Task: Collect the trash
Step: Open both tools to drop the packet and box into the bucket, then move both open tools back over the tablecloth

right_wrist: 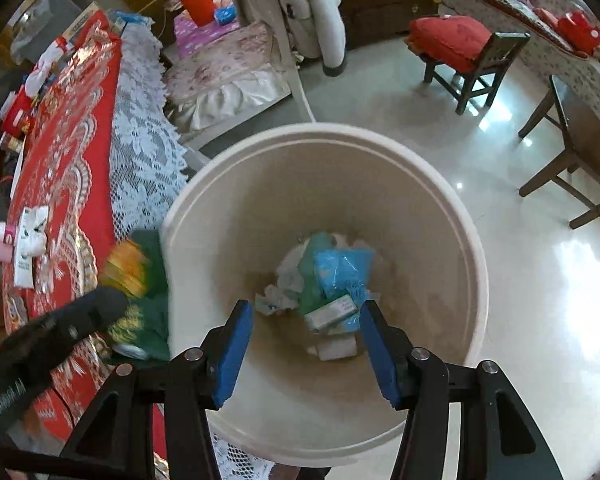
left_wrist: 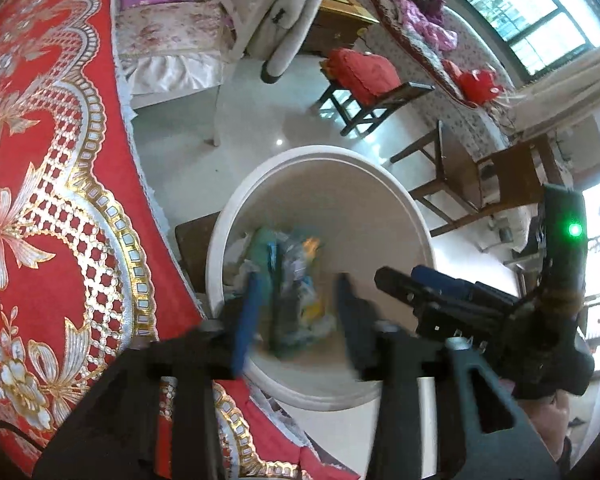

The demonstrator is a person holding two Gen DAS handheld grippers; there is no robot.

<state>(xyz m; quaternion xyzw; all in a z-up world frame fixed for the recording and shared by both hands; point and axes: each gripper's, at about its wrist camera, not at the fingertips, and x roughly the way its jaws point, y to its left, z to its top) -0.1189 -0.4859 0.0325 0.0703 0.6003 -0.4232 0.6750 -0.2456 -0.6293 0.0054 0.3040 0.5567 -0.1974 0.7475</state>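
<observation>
No legible text or labels.

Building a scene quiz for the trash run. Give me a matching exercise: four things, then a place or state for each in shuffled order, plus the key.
Things:
1. blue wrapper
2. red cushion
3. white packet
4. right gripper

Places or states:
A. lying on the red tablecloth
B. at the bottom of the white bin, among other scraps
C. open, above the bin, nothing between the jaws
D. on a small dark wooden chair across the floor

Pairs: 1-B, 2-D, 3-A, 4-C
</observation>
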